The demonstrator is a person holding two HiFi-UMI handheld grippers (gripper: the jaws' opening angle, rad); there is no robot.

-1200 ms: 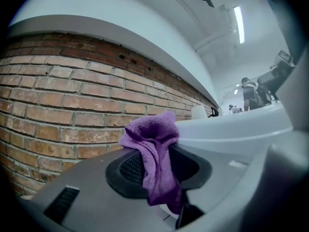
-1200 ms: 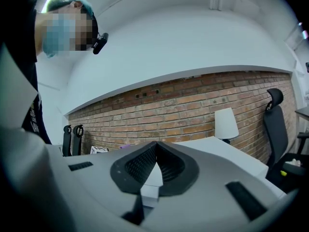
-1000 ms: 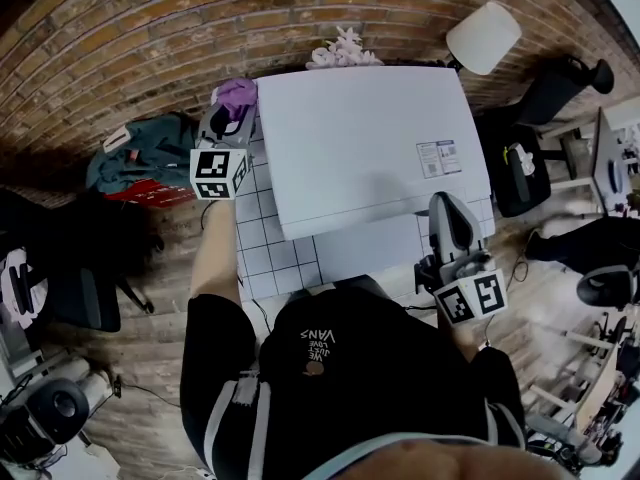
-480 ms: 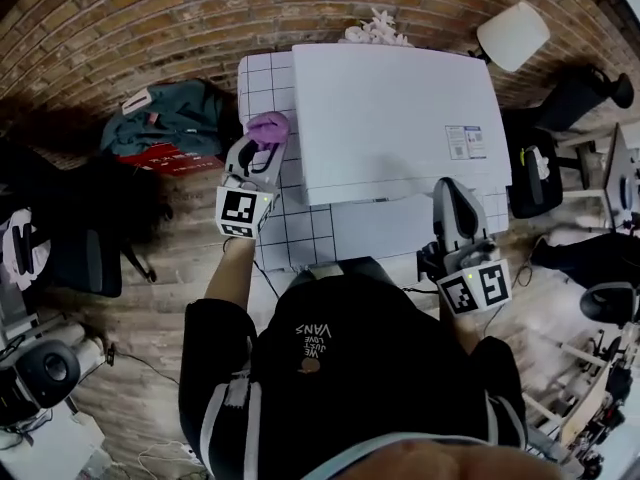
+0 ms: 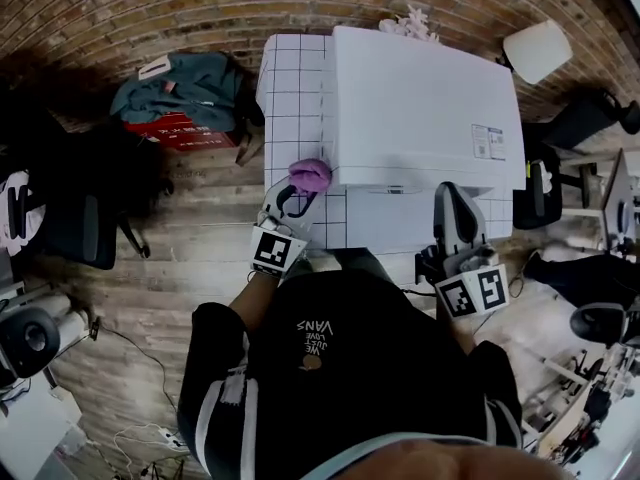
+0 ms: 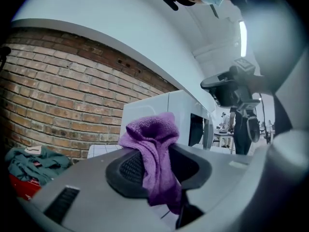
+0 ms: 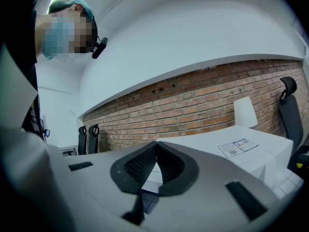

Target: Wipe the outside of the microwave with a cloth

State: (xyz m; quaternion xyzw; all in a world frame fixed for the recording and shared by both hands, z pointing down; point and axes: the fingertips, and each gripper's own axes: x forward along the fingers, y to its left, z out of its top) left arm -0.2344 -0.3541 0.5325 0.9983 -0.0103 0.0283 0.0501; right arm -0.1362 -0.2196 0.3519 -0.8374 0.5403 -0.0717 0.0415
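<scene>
The white microwave (image 5: 420, 108) stands on a white gridded table (image 5: 295, 78); it also shows in the left gripper view (image 6: 159, 115) and the right gripper view (image 7: 241, 146). My left gripper (image 5: 296, 196) is shut on a purple cloth (image 5: 310, 175), held at the microwave's front left corner. The cloth (image 6: 154, 153) hangs bunched between the jaws. My right gripper (image 5: 452, 200) is shut with nothing in it, its tips (image 7: 155, 151) together, above the microwave's front edge near the right side.
A brick wall (image 5: 150, 8) runs behind the table. A teal bag (image 5: 185, 83) on a red box lies on the wooden floor to the left. A white lamp shade (image 5: 537, 48) and black office chairs (image 5: 600, 113) stand to the right.
My left gripper has carried the purple cloth from the microwave's back left corner forward along its left side to the front left corner. The right gripper has stayed put.
</scene>
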